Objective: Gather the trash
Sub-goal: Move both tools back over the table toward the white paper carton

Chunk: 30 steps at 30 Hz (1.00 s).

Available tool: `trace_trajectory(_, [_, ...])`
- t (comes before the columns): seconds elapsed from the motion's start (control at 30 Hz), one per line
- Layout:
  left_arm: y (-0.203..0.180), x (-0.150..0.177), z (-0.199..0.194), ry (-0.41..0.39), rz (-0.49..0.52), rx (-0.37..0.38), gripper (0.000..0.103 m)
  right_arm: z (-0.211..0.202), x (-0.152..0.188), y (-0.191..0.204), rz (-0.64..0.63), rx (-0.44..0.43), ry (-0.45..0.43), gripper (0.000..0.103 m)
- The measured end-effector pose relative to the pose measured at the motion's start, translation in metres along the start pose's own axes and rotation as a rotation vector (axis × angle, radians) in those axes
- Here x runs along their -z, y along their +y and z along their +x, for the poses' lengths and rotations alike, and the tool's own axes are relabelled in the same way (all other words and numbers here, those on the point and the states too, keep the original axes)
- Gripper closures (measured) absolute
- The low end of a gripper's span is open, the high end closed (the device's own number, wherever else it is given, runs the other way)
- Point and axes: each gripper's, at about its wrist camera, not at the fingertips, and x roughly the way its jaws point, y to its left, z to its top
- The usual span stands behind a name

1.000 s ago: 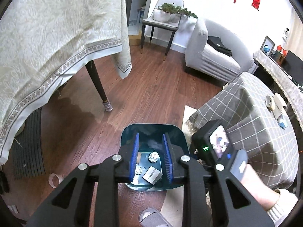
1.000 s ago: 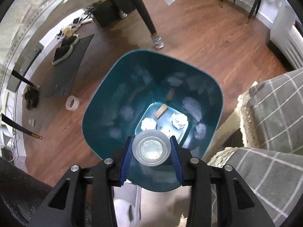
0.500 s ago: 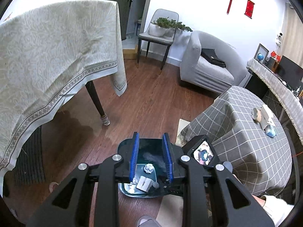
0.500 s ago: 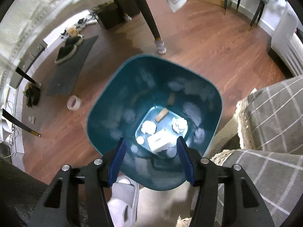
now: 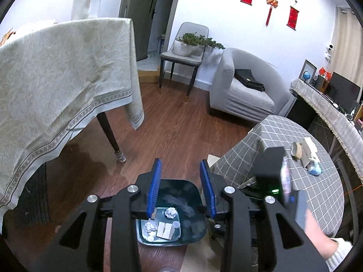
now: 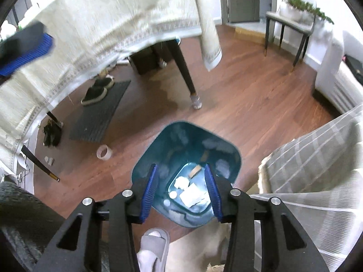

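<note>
The right gripper (image 6: 182, 188) has let go of the little clear cup and now hangs spread and empty above the teal bin (image 6: 188, 140) on the floor. That piece is collected. It lies among crumpled paper (image 5: 170, 212) and a white card. The left gripper (image 5: 180, 188) is also spread, empty.

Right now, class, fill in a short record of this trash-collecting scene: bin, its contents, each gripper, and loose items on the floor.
Bin: teal trash bin, standing on the wood floor
Contents: crumpled paper balls, a flat white packet, a small brown piece
Left gripper: open, holding nothing, above the bin
Right gripper: open, holding nothing, above the bin
Floor: tape roll, dark mat with shoes
</note>
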Motion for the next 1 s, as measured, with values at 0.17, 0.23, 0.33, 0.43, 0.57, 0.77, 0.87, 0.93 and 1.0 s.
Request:
trace_trajectory(0.17, [-0.020,-0.006,-0.001,-0.022,0.012,0.035,0.060,-0.037,0.003,-0.015,0.019,0.030,-0.057,0.061])
trace_trajectory(0.23, [-0.029,-0.008,0.000,-0.027,0.021,0.048,0.058,-0.048,0.006,-0.022,0.030,0.042,-0.071,0.061])
trace_trajectory(0.33, [-0.044,-0.010,0.003,-0.035,0.033,0.073,0.053,-0.067,0.012,-0.036,0.051,0.067,-0.096,0.061])
trace_trajectory(0.43, [-0.062,-0.013,0.007,-0.035,0.046,0.095,0.052,-0.083,0.020,-0.049,0.068,0.089,-0.113,0.061])
trace_trajectory(0.57, [-0.090,-0.015,0.010,-0.044,0.070,0.131,0.048,-0.101,0.032,-0.066,0.092,0.122,-0.127,0.061])
trace_trajectory(0.77, [-0.129,-0.015,0.016,-0.051,0.099,0.192,0.042,-0.134,0.054,-0.095,0.144,0.177,-0.171,0.061])
trace_trajectory(0.87, [-0.153,-0.015,0.025,-0.046,0.119,0.229,0.039,-0.150,0.068,-0.109,0.166,0.203,-0.185,0.054])
trace_trajectory(0.93, [-0.169,-0.014,0.031,-0.034,0.125,0.253,0.038,-0.160,0.076,-0.118,0.183,0.218,-0.193,0.051])
trace_trajectory(1.0, [-0.184,-0.013,0.036,-0.025,0.136,0.279,0.038,-0.172,0.087,-0.129,0.206,0.241,-0.212,0.048])
